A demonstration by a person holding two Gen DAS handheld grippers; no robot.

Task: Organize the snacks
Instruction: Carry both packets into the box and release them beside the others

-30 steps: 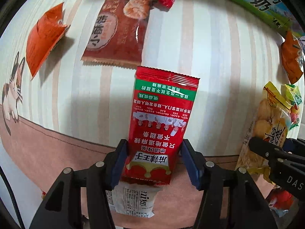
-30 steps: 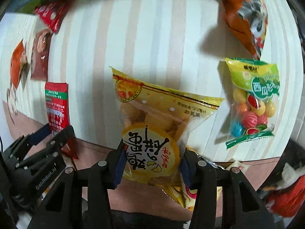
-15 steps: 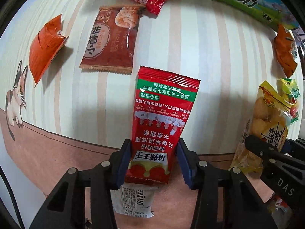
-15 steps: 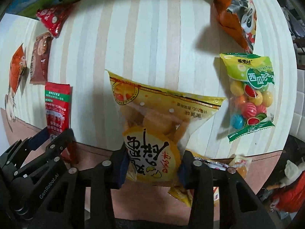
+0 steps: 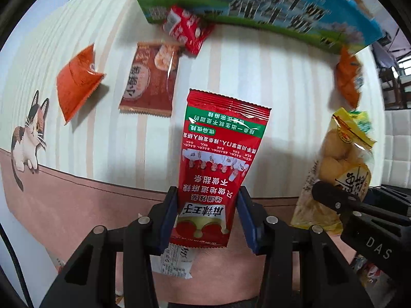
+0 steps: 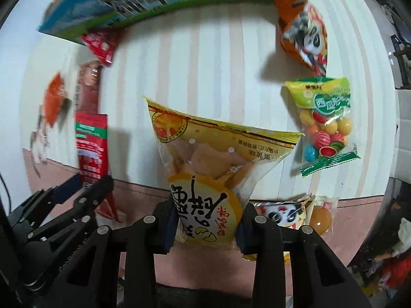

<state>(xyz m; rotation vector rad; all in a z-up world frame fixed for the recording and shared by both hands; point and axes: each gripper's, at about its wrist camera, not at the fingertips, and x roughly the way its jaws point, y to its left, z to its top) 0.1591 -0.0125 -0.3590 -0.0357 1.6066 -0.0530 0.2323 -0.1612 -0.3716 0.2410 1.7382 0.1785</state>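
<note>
My left gripper (image 5: 207, 218) is shut on a red spicy-strip packet (image 5: 218, 164) and holds it lifted above the striped tablecloth (image 5: 269, 82). My right gripper (image 6: 206, 228) is shut on a yellow egg-snack bag (image 6: 213, 164), also lifted. Each gripper shows in the other's view: the right one with its yellow bag (image 5: 341, 169) at the right, the left one with the red packet (image 6: 91, 143) at the left.
On the cloth lie an orange packet (image 5: 77, 92), a brown shrimp-snack packet (image 5: 151, 79), a small red packet (image 5: 185, 28), an orange panda bag (image 6: 305, 36) and a candy-ball bag (image 6: 323, 123). A blue-green milk carton box (image 5: 269, 7) stands at the back. Small packets (image 6: 287, 210) lie near the front edge.
Both grippers have risen and tilted forward with their packets held; the milk box at the back now fills more of each view. The left jaws closed onto the red packet.
</note>
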